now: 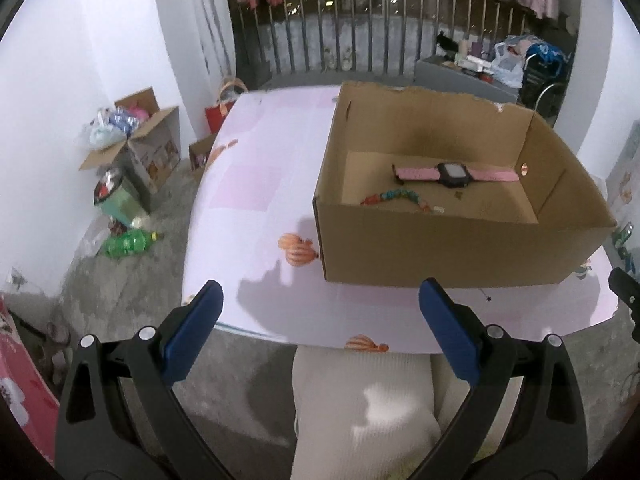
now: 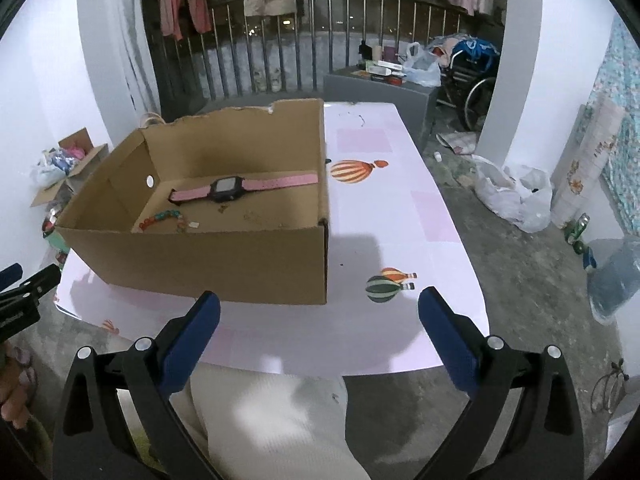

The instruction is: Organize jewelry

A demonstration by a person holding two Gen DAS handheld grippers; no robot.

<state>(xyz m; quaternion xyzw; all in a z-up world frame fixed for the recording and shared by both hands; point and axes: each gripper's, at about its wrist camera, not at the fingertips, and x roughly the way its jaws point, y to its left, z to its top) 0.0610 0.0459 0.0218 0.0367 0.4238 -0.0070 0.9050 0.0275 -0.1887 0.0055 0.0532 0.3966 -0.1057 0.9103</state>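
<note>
Hovering near table edge, left gripper [image 1: 320,296] & right gripper [image 2: 319,306] both spread wide, empty; watch [image 2: 240,188] in box [image 2: 224,260].

Small bits [image 2: 256,216] beside bead bracelet [image 2: 160,219]: unidentifiable.

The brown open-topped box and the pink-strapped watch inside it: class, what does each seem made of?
Brown open-topped box: corrugated cardboard, matte; one rim is torn ragged.
Pink-strapped watch: strap probably rubber or silicone, smooth and flexible-looking; dark case likely plastic.
</note>
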